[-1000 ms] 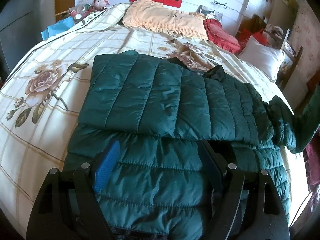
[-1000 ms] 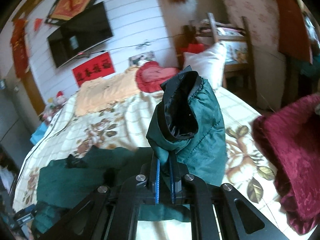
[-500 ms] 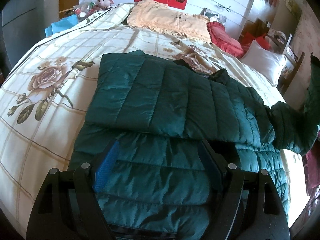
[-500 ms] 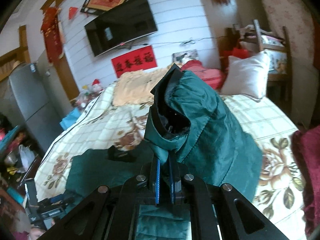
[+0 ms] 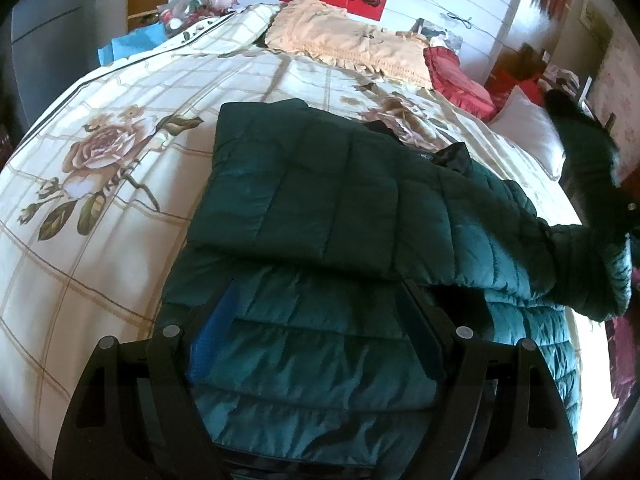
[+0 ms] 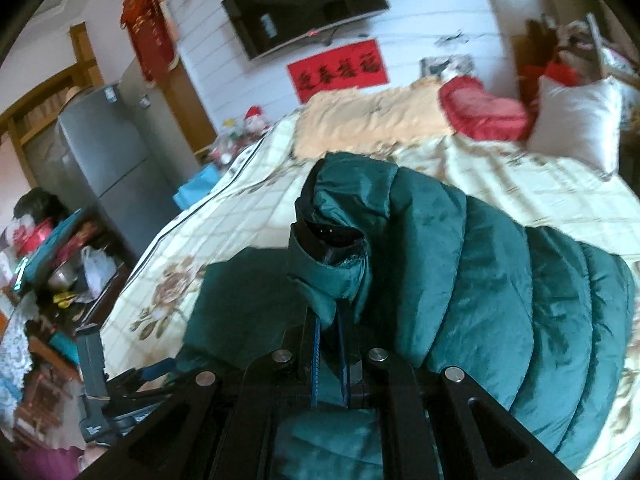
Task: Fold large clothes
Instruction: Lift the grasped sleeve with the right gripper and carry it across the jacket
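jacket: dark green quilted puffer jacket (image 5: 304, 200) spread on the floral bedspread (image 5: 100, 168), one sleeve folded across
left gripper (image 5: 316, 336): spread wide, resting on hem
right gripper (image 6: 330, 344): pinching raised sleeve cuff (image 6: 332, 240)

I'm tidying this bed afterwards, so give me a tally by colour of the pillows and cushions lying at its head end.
Peach frilled pillow: 1
Red cushion: 1
White pillow: 1
Total: 3
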The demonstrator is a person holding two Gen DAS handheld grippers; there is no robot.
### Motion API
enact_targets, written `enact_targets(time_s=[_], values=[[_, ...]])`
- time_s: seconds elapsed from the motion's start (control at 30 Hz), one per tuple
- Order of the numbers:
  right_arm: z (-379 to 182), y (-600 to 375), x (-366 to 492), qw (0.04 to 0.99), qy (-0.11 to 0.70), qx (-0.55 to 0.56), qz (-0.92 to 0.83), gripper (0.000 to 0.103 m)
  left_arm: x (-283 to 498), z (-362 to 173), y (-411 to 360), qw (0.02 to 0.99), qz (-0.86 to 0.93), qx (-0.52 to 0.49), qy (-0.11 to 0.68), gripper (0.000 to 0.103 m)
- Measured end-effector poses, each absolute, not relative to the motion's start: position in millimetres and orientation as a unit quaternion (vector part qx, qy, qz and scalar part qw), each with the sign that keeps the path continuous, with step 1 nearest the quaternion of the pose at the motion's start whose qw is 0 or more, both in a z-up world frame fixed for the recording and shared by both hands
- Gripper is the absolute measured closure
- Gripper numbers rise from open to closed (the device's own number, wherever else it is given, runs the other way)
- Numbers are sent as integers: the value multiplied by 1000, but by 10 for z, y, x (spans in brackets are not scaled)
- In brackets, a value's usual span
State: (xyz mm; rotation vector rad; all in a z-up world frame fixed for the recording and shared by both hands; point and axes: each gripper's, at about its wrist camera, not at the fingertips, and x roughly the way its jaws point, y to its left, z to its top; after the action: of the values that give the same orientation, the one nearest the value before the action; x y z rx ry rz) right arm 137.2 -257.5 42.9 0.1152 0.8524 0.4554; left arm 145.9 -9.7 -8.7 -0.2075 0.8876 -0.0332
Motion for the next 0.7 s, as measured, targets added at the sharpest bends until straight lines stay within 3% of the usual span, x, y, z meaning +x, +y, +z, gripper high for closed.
enact_targets(time_s=[0.7], values=[[-684, -1618, 1689, 788, 539, 77, 289, 92, 1433, -102, 193, 895, -8, -139, 424, 22]])
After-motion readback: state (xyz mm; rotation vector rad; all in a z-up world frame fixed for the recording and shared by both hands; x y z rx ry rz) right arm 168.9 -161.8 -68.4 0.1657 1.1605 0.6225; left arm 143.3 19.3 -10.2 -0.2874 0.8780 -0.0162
